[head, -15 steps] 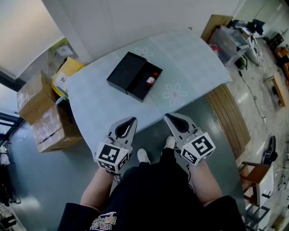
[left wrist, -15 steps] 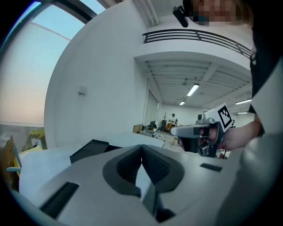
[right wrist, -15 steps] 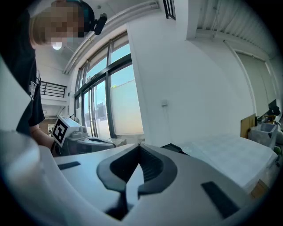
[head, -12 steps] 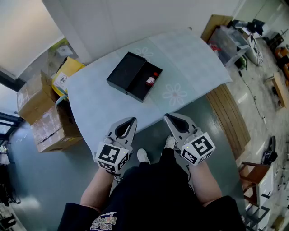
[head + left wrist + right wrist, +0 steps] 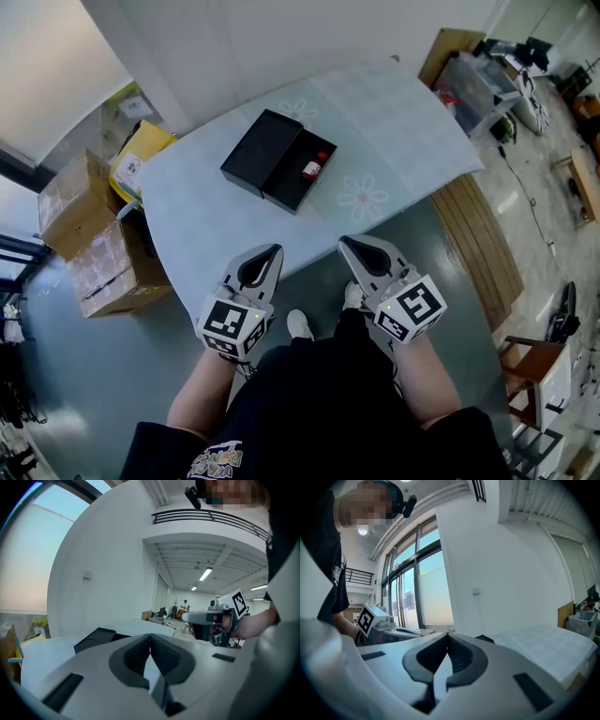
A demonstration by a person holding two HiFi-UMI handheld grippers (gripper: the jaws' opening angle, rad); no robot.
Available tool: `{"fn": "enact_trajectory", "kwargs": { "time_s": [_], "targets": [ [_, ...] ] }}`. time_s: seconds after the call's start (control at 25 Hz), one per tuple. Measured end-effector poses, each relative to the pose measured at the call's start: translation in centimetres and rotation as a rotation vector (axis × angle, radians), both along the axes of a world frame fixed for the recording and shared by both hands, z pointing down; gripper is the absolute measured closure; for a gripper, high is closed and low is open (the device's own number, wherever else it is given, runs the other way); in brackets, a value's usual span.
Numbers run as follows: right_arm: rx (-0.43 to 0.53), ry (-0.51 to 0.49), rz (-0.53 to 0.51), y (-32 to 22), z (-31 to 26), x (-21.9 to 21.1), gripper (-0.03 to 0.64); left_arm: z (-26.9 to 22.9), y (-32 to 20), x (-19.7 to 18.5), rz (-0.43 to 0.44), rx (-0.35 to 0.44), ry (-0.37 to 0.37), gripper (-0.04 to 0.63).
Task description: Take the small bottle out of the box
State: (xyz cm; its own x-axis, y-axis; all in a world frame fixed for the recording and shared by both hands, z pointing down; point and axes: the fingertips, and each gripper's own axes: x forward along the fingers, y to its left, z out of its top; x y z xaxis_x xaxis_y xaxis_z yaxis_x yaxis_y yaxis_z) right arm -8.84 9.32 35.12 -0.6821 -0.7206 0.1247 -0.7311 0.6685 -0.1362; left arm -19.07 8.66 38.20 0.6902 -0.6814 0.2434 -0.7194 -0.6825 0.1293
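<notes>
We held the left gripper and right gripper shut and empty. The bottle lay in the box's right half, well ahead, cap pointing away-right, seemingly nearer the right gripper.

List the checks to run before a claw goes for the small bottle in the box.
1. Box open: ok, the lid lies right beside the open box.
2. Small bottle exposed: ok, it lies uncovered in the box.
3. Claws empty: ok, the left claw and the right claw hold nothing.
4. Claws open for a grasp: not ok, both are shut.
5. Claws at the box: not ok, both hang short of the near edge of the table.
6. Bottle loose or wedged: cannot tell, too small to judge.
</notes>
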Motion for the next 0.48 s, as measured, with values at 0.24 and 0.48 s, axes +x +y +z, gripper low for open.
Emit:
{"fn": "enact_trajectory", "kwargs": {
  "time_s": [0.24,0.48],
  "targets": [
    [0.007,-0.006,-0.004,-1.0,-0.5,1.6,0.595,-0.5,-0.7,1.5,-0.002,0.004,-0.007,0.566],
    [0.008,-0.007,-0.028,-2.5,-0.7,3.3,0.595,-0.6,-2.0,3.3,-0.025,0.003,-0.005,0.566]
  ]
}}
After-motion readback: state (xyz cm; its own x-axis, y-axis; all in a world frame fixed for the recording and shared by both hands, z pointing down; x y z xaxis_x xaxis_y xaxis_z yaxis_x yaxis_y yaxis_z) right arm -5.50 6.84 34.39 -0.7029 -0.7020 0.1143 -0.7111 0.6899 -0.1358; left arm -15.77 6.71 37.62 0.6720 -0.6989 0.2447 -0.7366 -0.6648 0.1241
